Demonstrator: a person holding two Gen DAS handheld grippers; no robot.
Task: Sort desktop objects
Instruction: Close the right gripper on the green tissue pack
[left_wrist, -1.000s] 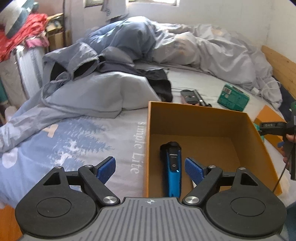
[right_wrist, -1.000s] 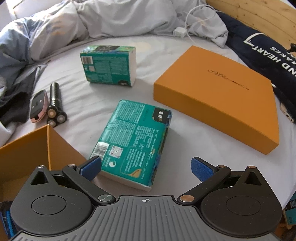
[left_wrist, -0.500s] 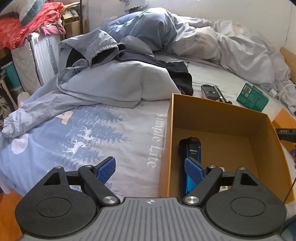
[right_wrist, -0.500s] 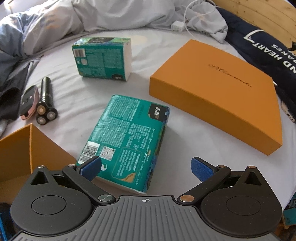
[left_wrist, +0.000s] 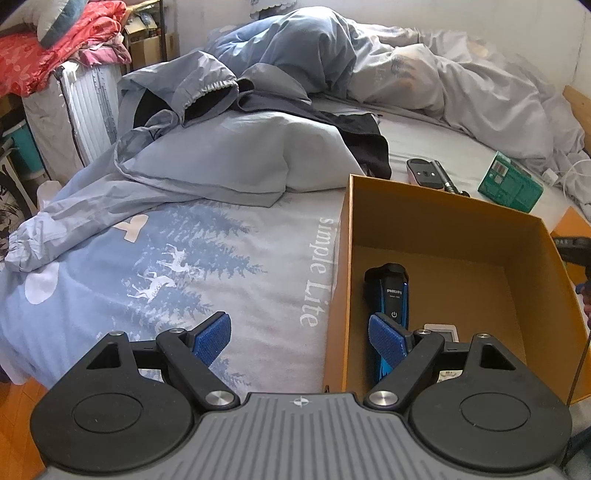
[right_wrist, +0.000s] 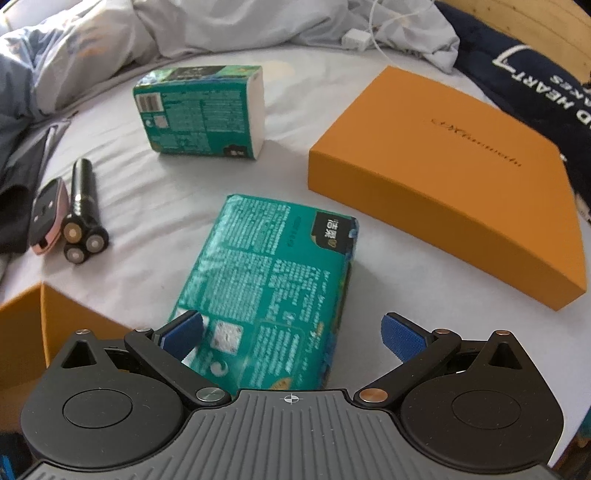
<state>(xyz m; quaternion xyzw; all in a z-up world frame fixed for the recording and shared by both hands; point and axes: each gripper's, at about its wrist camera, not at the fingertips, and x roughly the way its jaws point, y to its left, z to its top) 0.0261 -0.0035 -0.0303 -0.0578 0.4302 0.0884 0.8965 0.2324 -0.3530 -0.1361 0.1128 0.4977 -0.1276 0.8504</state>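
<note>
An open orange box (left_wrist: 458, 218) stands on the bed with a blue Philips shaver (left_wrist: 391, 302) lying inside. My left gripper (left_wrist: 299, 336) is open and empty, astride the box's left wall near its front. In the right wrist view a green tissue pack (right_wrist: 266, 288) lies flat just ahead of my open right gripper (right_wrist: 291, 336), its near end between the fingers. A second green tissue pack (right_wrist: 201, 112) stands farther back. A black three-head shaver (right_wrist: 83, 206) and a pink device (right_wrist: 48, 214) lie at the left. The box corner (right_wrist: 22, 332) shows at lower left.
The orange box lid (right_wrist: 450, 177) lies at the right on the white sheet. A dark garment (right_wrist: 524, 74) and a wooden bed frame lie beyond it. A white charger and cable (right_wrist: 356, 38) rest by the crumpled duvet. Jackets and pillows (left_wrist: 229, 147) are piled left of the box.
My left gripper has shifted left and back, so the box now sits further right. My right gripper has moved forward, bringing the near tissue pack between its fingers.
</note>
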